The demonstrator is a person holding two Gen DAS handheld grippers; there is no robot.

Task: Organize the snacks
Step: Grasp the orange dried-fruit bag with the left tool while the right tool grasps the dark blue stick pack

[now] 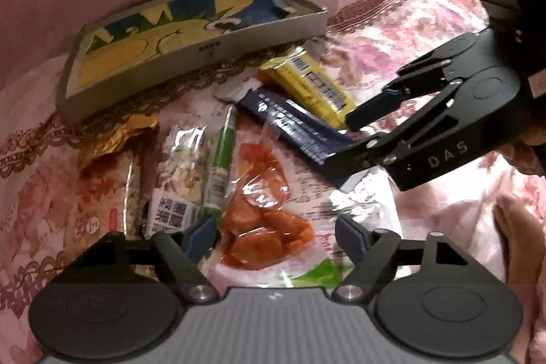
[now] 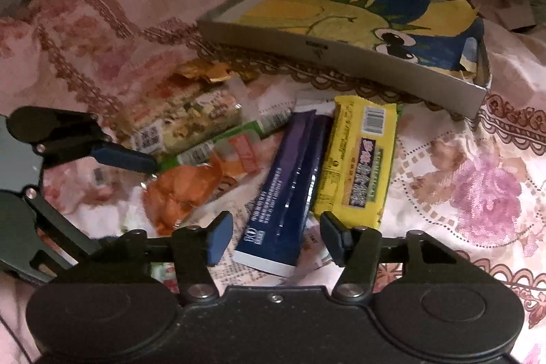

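From the left wrist, the left gripper [image 1: 275,236] hangs with its fingers spread wide over a clear bag of orange snack pieces [image 1: 264,214], gripping nothing. Beside that bag lie a thin green stick pack [image 1: 221,159], a nut bar [image 1: 182,173] and a gold-topped wrapper [image 1: 112,156], all on the pink floral bedcover [image 1: 409,23]. Further back sits a shallow grey box [image 1: 204,57] lined with a blue and yellow cartoon sheet. The right gripper [image 1: 336,144] reaches in from the right, jaws apart, its tips over the dark blue packet [image 1: 293,132] and the yellow packet [image 1: 307,87].

From the right wrist, the right gripper [image 2: 277,237] stands open, straddling the near end of the dark blue packet [image 2: 283,193]; the yellow packet [image 2: 358,156] lies just beside it. The left gripper [image 2: 102,186] crowds the left edge, one fingertip [image 2: 126,157] over the orange bag [image 2: 184,193]. The box [image 2: 341,53] lies beyond.
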